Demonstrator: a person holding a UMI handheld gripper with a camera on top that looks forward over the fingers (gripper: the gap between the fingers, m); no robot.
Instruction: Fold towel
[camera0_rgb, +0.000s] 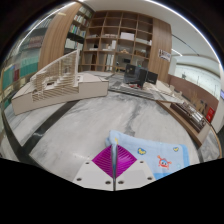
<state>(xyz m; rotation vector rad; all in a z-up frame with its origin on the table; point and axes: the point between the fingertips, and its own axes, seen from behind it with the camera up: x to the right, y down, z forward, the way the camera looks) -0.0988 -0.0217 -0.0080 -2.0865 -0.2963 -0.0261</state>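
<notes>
A light blue towel (150, 153) with small coloured prints hangs from my gripper (114, 152), lifted above the floor. The two magenta pads (102, 162) meet with a fold of the towel's edge pinched between them. The towel spreads out ahead and to the right of the fingers. Its lower part is hidden behind the fingers.
A glossy marble floor (70, 125) lies below. A white display structure with railings (55, 85) stands to the left. A desk with dark monitors (140, 75) and tall wooden shelves (118, 40) are beyond. Wooden furniture (195, 105) runs along the right.
</notes>
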